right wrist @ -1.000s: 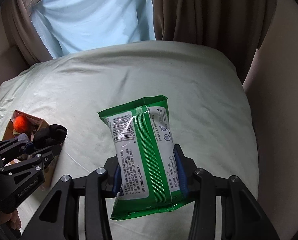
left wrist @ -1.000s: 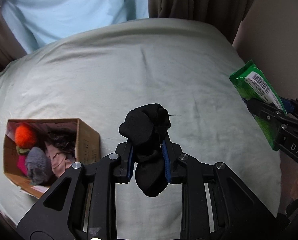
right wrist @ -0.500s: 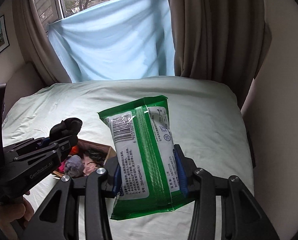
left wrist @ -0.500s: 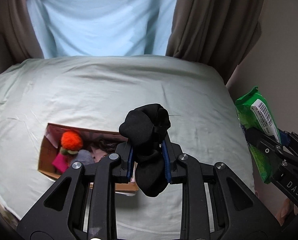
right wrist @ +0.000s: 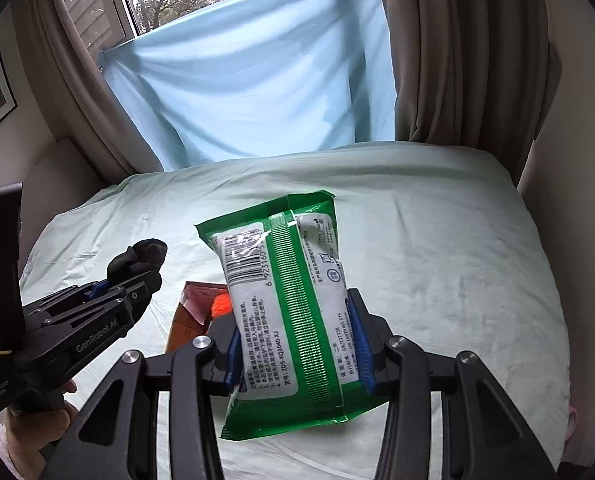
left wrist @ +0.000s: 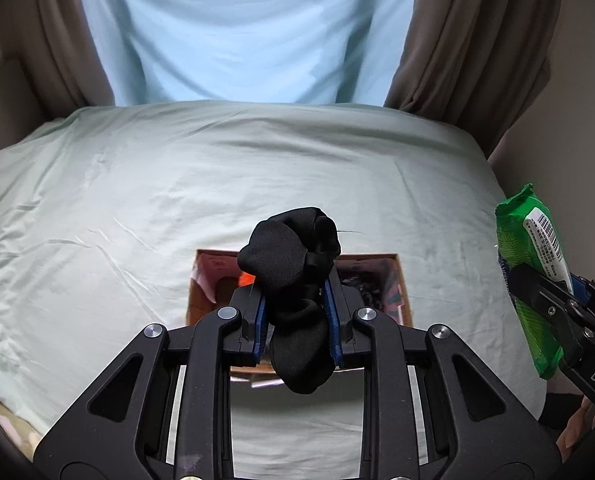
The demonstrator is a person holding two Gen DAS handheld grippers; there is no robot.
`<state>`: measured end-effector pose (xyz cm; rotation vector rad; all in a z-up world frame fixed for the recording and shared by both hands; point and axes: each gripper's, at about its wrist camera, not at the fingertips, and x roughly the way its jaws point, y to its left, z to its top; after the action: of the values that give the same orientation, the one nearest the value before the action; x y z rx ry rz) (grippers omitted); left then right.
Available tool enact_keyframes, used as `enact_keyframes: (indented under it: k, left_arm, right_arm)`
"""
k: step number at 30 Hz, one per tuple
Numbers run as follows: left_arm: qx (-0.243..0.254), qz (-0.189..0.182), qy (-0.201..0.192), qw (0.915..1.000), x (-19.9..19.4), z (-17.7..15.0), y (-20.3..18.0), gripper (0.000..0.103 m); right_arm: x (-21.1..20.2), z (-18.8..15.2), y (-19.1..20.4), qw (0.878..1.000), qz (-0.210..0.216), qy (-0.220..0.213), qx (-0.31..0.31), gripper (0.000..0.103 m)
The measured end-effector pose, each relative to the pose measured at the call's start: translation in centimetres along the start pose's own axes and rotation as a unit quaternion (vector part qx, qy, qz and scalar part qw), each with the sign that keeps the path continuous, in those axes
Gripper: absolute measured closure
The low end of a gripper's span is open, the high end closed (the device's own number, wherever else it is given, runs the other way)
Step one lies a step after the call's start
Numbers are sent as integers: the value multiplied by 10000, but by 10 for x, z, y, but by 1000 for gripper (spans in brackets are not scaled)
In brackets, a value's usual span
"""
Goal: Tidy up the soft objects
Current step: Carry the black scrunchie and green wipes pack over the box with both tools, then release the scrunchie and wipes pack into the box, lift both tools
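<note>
My left gripper (left wrist: 297, 312) is shut on a bundled black sock (left wrist: 293, 256), held in the air right over an open cardboard box (left wrist: 401, 292) that sits on the pale green bed. The box holds soft items, an orange one (right wrist: 221, 304) among them, mostly hidden behind the sock. My right gripper (right wrist: 297, 344) is shut on a green and white pack of wipes (right wrist: 281, 304), raised above the bed to the right of the box. The same pack (left wrist: 533, 264) shows at the right edge of the left wrist view, and the sock (right wrist: 137, 260) at the left of the right wrist view.
The bed's sheet (left wrist: 177, 184) spreads wide around the box. A light blue cloth (right wrist: 249, 80) hangs over the window behind, between brown curtains (right wrist: 457, 60). A wall (left wrist: 585, 120) runs close along the bed's right side. A hand (right wrist: 29, 420) grips the left tool's handle.
Both grippers rose and swung left with their loads. The box, earlier at the lower left of the left wrist view, now lies directly under the sock.
</note>
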<state>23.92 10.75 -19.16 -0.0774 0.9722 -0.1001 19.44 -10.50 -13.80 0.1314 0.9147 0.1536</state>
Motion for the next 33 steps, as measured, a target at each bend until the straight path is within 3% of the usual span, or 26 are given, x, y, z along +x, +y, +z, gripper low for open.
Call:
enact_keyframes:
  k: [7,12,26,30,31,32,33]
  left_arm:
    - [56,136,393,9991,44,-7,54,82]
    - [60,172,765,9969,84,-20,72,82]
    - [394,40,1576,9867,180,-64,48,82]
    - [487,139,1568,9863,190,-67,43,81]
    - [533,144,1536,9866,190,-66,42,70]
    - [559,95,1527,9866,189,-64,40,43]
    - [552,53,1539,9865,189,-63,40,24]
  right_arm:
    - [51,-14,41,9991,46,293,296,62]
    - [99,-21,45,9956,230,642,643,62]
    - [218,-54,11,9761,269,1682,1351,62]
    - [234,-65,6,9733,206,1841,1353,62]
    - [236,-66,5,9729,215,1863,1353,61]
    - [238,-68,4,9725,235,1883,1353,60]
    - [239,-68,4,9724,260,1882,1353,53]
